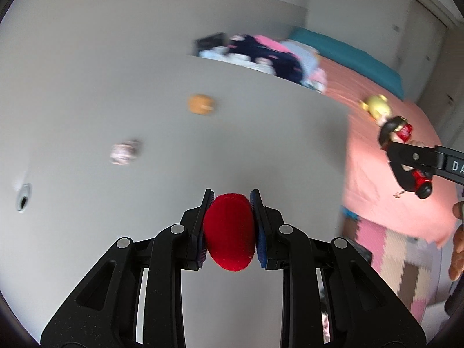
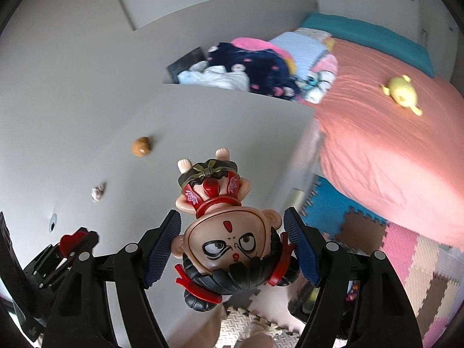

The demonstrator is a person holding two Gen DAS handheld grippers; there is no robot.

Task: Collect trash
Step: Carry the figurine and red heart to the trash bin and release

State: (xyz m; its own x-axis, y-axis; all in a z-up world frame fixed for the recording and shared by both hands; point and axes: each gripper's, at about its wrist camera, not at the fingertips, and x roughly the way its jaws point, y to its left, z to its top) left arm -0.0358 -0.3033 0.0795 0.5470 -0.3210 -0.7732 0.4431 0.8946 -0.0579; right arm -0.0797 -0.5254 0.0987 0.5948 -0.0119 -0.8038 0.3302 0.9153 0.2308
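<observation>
My left gripper (image 1: 231, 206) is shut on a red fuzzy ball (image 1: 230, 230) and holds it above a grey table (image 1: 261, 133). My right gripper (image 2: 232, 226) is shut on a toy figurine (image 2: 232, 240) with a big head, black hair and red outfit, held upside down; it also shows in the left wrist view (image 1: 401, 150). On the table lie a brown round object (image 1: 201, 103), also in the right wrist view (image 2: 141, 146), and a crumpled paper ball (image 1: 125, 152), also in the right wrist view (image 2: 98, 192).
A bed with a pink cover (image 2: 391, 133) stands to the right, with a yellow toy (image 2: 401, 92) on it. A pile of clothes (image 2: 261, 69) lies behind the table. Coloured foam mats (image 2: 406, 261) cover the floor. The table has a cable hole (image 1: 23, 197).
</observation>
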